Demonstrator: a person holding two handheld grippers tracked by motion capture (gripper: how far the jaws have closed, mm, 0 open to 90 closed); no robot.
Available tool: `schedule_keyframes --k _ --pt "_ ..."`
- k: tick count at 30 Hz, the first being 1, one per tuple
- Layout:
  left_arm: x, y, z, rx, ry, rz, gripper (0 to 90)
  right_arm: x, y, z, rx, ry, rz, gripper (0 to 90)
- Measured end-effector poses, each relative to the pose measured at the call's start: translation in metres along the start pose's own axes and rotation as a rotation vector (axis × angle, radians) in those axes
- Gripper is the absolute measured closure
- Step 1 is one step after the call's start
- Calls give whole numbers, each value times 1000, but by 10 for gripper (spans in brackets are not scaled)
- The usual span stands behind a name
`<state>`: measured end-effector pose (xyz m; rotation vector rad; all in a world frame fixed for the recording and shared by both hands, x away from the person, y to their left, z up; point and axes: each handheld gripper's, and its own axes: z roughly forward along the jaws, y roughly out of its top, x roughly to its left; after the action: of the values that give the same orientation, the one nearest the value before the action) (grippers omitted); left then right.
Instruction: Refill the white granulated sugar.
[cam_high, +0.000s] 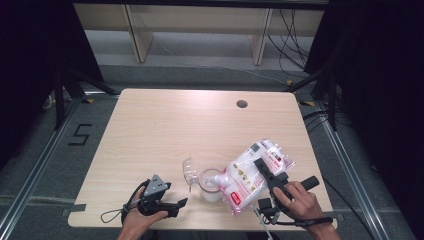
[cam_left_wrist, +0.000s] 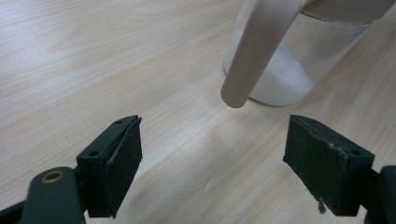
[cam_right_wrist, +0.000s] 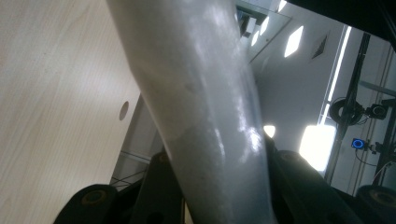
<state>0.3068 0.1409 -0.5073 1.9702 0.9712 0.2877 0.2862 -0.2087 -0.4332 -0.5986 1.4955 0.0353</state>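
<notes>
Jaws over pale wood table (cam_high: 165, 130), grey floor (cam_high: 45, 145)

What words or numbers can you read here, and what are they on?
"5": black tape mark on the grey floor left of the table.
Print on the plastic bag held in the right gripper: red and dark labels, too small and blurred to read.

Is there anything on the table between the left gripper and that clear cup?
Only bare tabletop. The left gripper view shows wood grain between the open left gripper and the cup; a pale spout hangs above it.
</notes>
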Motion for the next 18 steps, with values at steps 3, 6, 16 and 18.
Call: schedule_keyframes --k 3,6,16,18 --pt "0 0 0 -2 0 -1 186 0 0 0 0 2 1 739" --pt "0 0 -1 -1 0 7 186 0 0 0 1 4 4 739" --pt "0 0 -1 1 -1 2 186 1 0 0 2 4 3 742" --pt "0 0 0 -2 0 -2 186 0 0 0 2 3 2 742"
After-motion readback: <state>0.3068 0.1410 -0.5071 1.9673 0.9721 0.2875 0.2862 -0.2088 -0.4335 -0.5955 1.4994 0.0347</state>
